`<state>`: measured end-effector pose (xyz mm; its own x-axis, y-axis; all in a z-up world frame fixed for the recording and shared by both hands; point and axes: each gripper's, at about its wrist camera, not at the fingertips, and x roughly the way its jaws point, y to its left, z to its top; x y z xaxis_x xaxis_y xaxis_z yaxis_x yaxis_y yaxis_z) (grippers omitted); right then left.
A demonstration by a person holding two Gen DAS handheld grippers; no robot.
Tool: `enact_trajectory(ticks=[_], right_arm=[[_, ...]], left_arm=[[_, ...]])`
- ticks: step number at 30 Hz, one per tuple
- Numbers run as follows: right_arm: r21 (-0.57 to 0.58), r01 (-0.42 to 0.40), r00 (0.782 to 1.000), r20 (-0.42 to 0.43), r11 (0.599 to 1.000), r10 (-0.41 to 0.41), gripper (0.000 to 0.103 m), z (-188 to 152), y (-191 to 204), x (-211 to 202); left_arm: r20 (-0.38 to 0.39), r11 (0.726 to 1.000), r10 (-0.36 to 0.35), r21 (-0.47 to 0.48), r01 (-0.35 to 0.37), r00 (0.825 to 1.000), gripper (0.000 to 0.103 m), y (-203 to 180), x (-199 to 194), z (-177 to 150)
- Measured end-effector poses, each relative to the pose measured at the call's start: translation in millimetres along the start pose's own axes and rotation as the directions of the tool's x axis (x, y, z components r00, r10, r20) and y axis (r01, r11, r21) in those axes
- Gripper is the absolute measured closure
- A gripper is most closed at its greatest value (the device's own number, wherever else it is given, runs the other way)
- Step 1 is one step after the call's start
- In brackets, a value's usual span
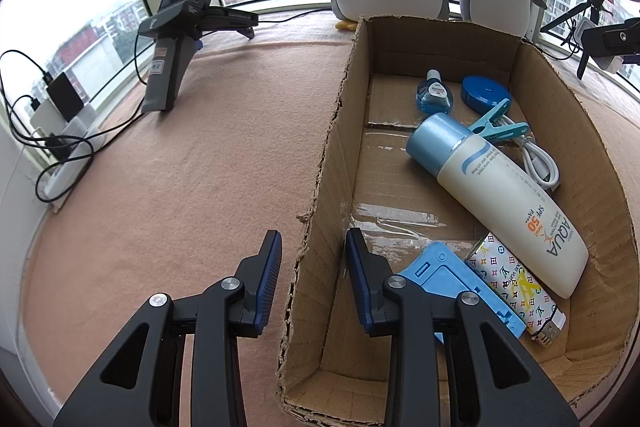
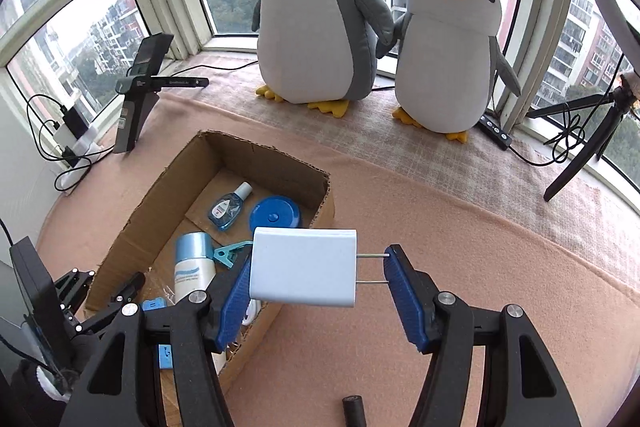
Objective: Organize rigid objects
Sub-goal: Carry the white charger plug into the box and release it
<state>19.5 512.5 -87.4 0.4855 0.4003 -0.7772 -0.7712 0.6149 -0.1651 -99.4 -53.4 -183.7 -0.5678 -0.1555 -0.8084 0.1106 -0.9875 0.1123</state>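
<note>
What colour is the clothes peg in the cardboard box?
Teal plastic clothes peg, clearest in the left wrist view.

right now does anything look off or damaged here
The cardboard box has ragged, torn top edges, as if its flaps were ripped off. The white charger sits oddly in the right gripper: one end against one jaw, its prongs touching the other. The left gripper straddles the box wall.

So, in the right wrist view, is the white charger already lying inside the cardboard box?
No, the white charger is held between the right tongs, prongs against one finger, above the cardboard box edge.
</note>
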Motion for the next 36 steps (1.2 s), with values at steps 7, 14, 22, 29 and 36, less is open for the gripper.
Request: enact_trajectory(ticks=[7,14,22,29,36], right_arm=[[-0.070,-0.031,0.999,-0.015,0.997,0.030,0.043,3,35,7],[-0.124,-0.040,0.998,-0.053,0.991,0.034,0.043,6,60,29],[-0.165,-0.042,0.996,-0.090,0.985,0.027,0.043,6,76,51],[-0.162,-0.035,0.996,-0.089,0.986,0.020,0.043,9,75,55],[-0.161,-0.037,0.996,-0.086,0.986,0.023,0.043,11,75,55]], left_arm=[[0.000,1.000,0.000,-0.001,0.000,1.000,0.072,0,0,0],[0.000,1.000,0.000,-0.001,0.000,1.000,0.072,0,0,0],[0.001,1.000,-0.001,-0.002,0.001,1.000,0.072,0,0,0],[0.001,1.000,-0.001,-0.002,0.001,1.000,0.072,0,0,0],[0.001,1.000,-0.001,-0.002,0.001,1.000,0.072,0,0,0]])
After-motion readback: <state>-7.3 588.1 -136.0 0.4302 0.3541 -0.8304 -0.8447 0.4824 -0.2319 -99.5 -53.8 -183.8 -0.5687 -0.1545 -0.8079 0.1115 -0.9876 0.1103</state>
